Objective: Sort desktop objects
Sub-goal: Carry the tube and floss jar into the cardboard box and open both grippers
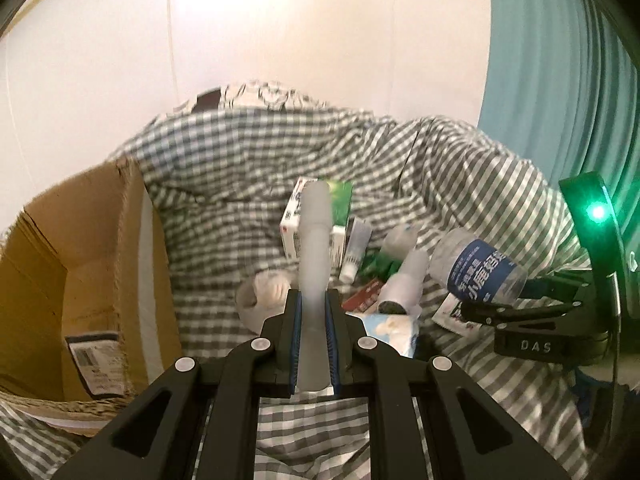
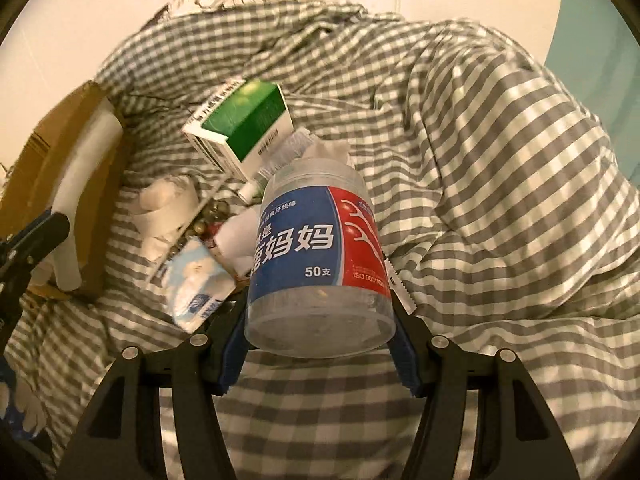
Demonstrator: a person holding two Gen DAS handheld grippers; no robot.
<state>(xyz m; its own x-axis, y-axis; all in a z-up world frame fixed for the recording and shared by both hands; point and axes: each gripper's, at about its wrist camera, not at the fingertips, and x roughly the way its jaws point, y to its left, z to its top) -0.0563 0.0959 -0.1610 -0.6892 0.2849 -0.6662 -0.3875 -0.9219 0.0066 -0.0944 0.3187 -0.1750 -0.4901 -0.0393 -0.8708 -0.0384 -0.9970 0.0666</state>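
**Two light things, each in a grip**

The left gripper (image 1: 312, 312) is clamped on a frosted white plastic tube (image 1: 314, 240). The blue pads (image 1: 297, 320) pinch its thin lower end, and the thicker end sticks out past the tips, above the pile. It looks light and smooth. Because it is held so far down, it could swing or slide, so a hold nearer the middle would be safer.

The right gripper (image 2: 320, 320) is closed around a clear floss pick jar (image 2: 316, 256), near its bottom. The jar is round and slick, and looks nearly empty, so it should be light. A hard squeeze could bend the thin wall. The flat sides of the label are the best place to hold it.

Both things hang over the checked cloth (image 2: 500, 184). A cardboard box (image 1: 80, 264) stands open at the cloth's left edge. A green and white carton (image 2: 244, 128) and a tissue pack (image 2: 196, 280) lie in the middle of the cloth.
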